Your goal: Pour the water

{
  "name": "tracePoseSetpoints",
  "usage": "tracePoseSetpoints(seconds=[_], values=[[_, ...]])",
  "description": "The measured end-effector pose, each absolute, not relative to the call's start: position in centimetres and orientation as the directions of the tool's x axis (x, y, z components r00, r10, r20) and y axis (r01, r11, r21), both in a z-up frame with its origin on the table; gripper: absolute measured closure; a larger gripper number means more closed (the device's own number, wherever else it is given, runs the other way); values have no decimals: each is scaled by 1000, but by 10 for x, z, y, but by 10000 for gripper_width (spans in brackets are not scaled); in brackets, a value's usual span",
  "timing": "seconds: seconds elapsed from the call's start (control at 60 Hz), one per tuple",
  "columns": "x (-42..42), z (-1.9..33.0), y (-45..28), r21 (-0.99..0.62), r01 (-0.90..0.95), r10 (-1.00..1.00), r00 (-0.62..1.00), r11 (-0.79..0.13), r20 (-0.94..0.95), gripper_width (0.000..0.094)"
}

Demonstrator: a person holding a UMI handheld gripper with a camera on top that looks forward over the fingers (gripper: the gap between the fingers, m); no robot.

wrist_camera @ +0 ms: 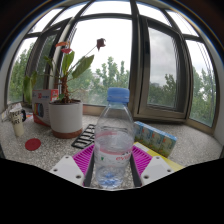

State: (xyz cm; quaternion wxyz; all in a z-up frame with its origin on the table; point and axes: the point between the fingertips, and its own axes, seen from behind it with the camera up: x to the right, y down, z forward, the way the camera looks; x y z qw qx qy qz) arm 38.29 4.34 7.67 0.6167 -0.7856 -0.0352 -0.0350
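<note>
Bottle, clear plastic with a blue cap, stands between my gripper fingers on the stone sill; whether the pads press it I cannot tell. I judge it thin-walled, slippery and water-heavy, so I'd grip mid-body by the label.
</note>
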Motion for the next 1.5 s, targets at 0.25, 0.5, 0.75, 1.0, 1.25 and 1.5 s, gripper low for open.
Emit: tracePoseSetpoints(seconds=[0.25, 0.5, 0.75, 1.0, 1.25, 1.5], values=[[380, 79, 44, -976, 90, -4, 996, -200, 93, 646], [395, 106, 37, -971, 136, -140, 976, -197, 165, 646], [382, 237, 32, -840, 518, -373, 757, -160, 537, 649], [238, 359, 61, -272, 940, -440, 160, -206, 883, 651], [37, 350, 108, 476, 875, -388, -470, -85, 793, 645], [-58, 268, 133, 805, 590, -364, -738, 60, 568, 646]])
